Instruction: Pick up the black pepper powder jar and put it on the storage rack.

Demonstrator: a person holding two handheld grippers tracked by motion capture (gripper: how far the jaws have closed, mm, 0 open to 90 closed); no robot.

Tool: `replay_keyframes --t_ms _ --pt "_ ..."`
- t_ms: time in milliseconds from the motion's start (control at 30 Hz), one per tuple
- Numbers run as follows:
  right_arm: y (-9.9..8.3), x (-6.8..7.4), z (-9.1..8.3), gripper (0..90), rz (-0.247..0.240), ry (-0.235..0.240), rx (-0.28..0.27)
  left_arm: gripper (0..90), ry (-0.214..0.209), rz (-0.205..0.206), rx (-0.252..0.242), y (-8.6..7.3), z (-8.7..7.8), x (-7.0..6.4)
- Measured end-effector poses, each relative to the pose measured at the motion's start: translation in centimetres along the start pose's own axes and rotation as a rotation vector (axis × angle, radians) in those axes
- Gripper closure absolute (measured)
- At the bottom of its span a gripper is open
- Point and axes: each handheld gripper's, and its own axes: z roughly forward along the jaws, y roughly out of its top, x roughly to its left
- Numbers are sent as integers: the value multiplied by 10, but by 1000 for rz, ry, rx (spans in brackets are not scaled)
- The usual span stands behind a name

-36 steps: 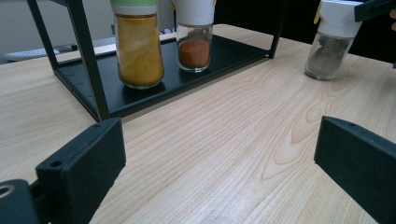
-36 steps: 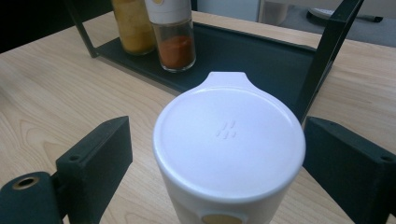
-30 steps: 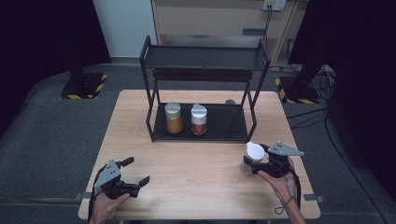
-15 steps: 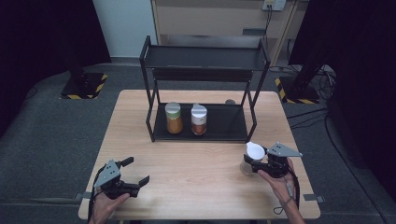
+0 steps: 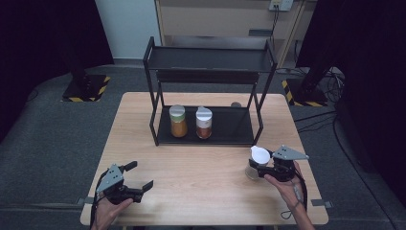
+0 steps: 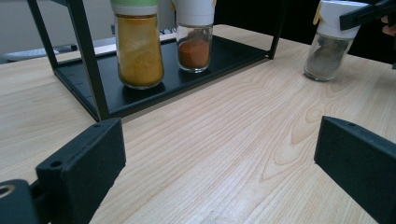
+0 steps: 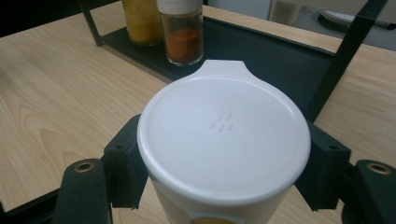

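A glass spice jar with a white lid and dark contents stands on the wooden table at the front right. My right gripper is shut on it just under the lid. The left gripper view shows this jar resting on the tabletop. My left gripper sits open near the front left edge, with bare wood between its jaws. On the black rack's bottom shelf stand a yellow-spice jar and a red-spice jar, side by side.
The two-tier black metal rack stands at the table's back middle, its top shelf bare. To the right of the two jars there is room on the bottom shelf. A small grey round object lies behind the rack.
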Motion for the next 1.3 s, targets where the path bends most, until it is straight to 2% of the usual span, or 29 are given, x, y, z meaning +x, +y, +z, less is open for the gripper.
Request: replay_keyframes --t_ms 733,1000,1300 --pt "43 -1 18 310 -64 133 -5 8 -3 0 2 0 1 0" --pt "63 1 32 311 -79 158 0 8 -6 0 3 0 1 1" --pt "79 1 47 311 -79 155 -6 9 -6 -1 2 0 1 1"
